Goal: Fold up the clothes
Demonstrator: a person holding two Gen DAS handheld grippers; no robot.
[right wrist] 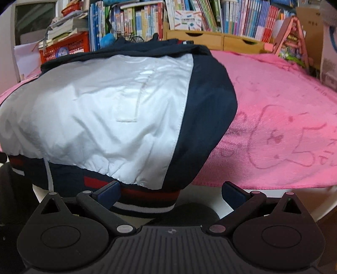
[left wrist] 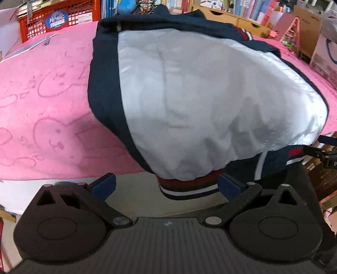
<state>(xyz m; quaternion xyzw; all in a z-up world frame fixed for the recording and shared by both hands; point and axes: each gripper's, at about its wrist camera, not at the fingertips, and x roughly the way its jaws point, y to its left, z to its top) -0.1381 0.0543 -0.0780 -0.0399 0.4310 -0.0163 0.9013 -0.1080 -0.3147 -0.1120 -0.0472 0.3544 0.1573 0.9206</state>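
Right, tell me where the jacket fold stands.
Done: the jacket lies on the pink blanket as a compact bundle, white panel up. In hand: nothing; the left gripper and right gripper are open at its striped hem. Left: probably a final fold.

- A home room, likely a study or child's room.
- Shelves [right wrist: 242, 19] along the back wall are packed with upright books, many thin and brightly coloured.
- A red crate [right wrist: 65, 49] at the back left carries a pile of books and papers.
- Wooden drawers [right wrist: 221, 40] stand below the shelves.
- A pink towel [right wrist: 273, 126] with cartoon outlines covers the table.
- A pink toy frame [right wrist: 292, 38] leans at the back right, beside a cardboard box [right wrist: 311, 27].
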